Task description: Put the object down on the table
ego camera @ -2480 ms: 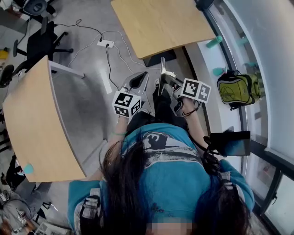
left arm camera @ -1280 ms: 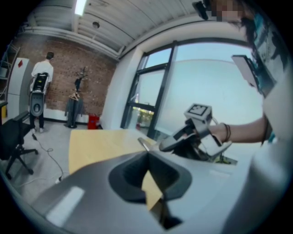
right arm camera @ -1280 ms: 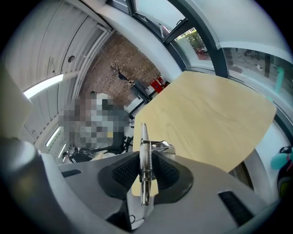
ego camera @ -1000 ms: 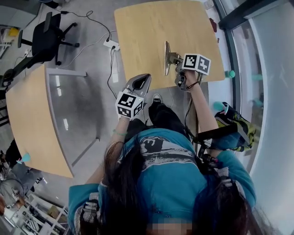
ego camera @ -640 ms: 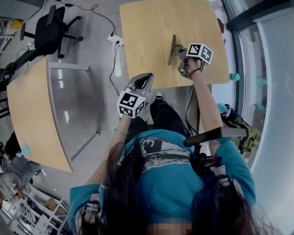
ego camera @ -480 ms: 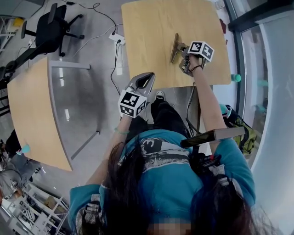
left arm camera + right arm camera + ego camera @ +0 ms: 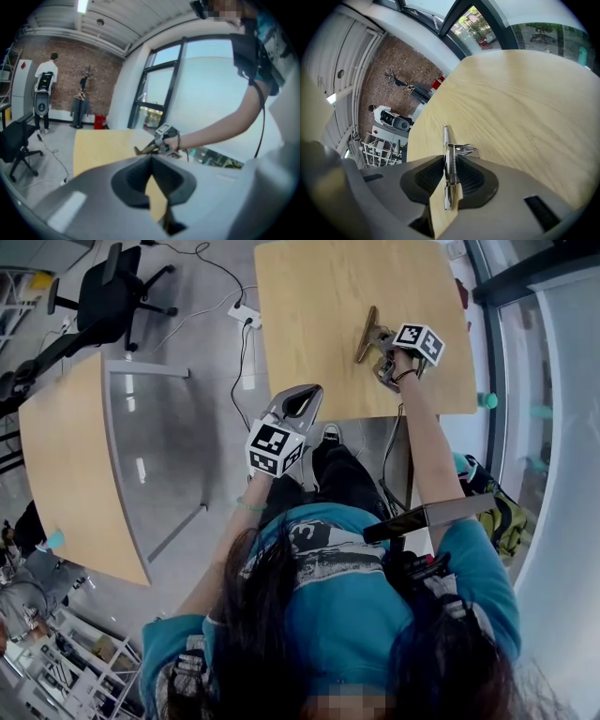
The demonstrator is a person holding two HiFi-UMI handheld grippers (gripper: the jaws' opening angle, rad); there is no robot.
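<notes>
My right gripper (image 7: 380, 339) is stretched out over the light wooden table (image 7: 319, 296), shut on a thin metal spring clip (image 7: 367, 334). In the right gripper view the clip (image 7: 446, 140) stands edge-on between the black pads (image 7: 430, 177), its spring showing, its tip out over the table top (image 7: 525, 108). Whether it touches the wood I cannot tell. My left gripper (image 7: 298, 401) hangs off the table's near edge, over the floor, shut with nothing in it. In its own view its tips (image 7: 151, 164) meet, and the right gripper (image 7: 165, 137) shows beyond.
A second wooden table (image 7: 66, 474) stands at the left, with an office chair (image 7: 103, 296) behind it. A power strip with cables (image 7: 248, 315) lies on the floor. A backpack (image 7: 502, 512) sits by the window wall at the right. A person (image 7: 45, 75) stands far off.
The right gripper has carried the clip forward, from in front of my body out over the table. The left gripper has stayed near the table's front edge.
</notes>
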